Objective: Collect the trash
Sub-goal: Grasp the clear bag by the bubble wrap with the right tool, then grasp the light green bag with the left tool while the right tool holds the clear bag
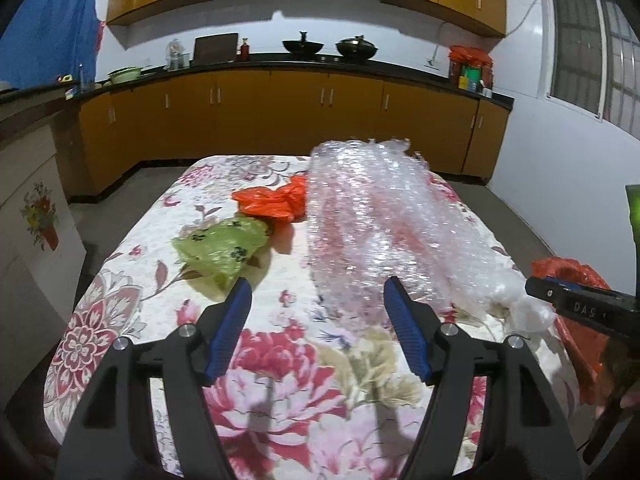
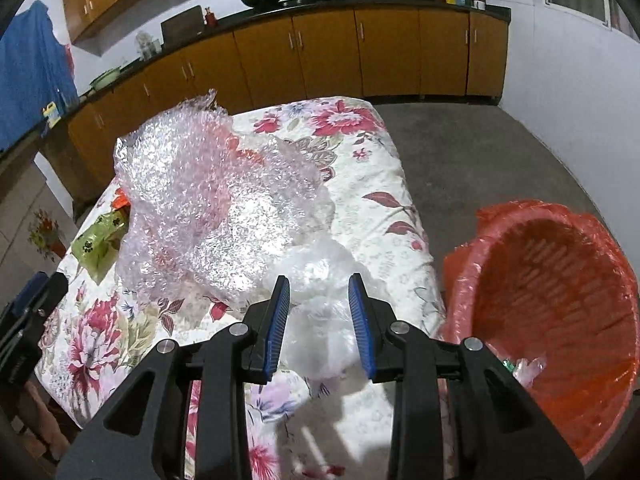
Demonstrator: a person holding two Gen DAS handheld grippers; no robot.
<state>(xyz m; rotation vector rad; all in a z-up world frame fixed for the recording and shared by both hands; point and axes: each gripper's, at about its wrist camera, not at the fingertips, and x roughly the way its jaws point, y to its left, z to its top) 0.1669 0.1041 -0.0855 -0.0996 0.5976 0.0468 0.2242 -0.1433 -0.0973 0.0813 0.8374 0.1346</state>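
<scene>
- Right gripper (image 2: 319, 292): jaws partly closed on the bunched white end of the bubble wrap (image 2: 208, 204); the plastic fills the gap between the blue pads, so it reads as a grip.
- Bubble wrap: a long clear sheet lying along the right half of the table (image 1: 280, 344); its near end is gathered at the table's corner, just beside the bin.
- Trash bin (image 2: 560, 312): red basket lined with an orange bag, standing on the floor by the table's near right corner; a small scrap of clear wrapper already lies inside it.
- Left gripper (image 1: 318, 294): jaws wide apart, nothing between them, held above the floral cloth between the green bag and the bubble wrap.
- Green plastic bag (image 1: 222, 250): crumpled, on the left half of the table, uncollected.
- Orange plastic bag (image 1: 276, 202): crumpled, just behind the green one, touching the wrap's edge.
- Step in hand, by judgement: carrying the wrap to the bin.
- Handling note: the sheet is long and springy; lift it high enough that the trailing end clears the table edge, and push it well down before letting go.
- Risk: the trailing end may drag the orange bag along.
</scene>
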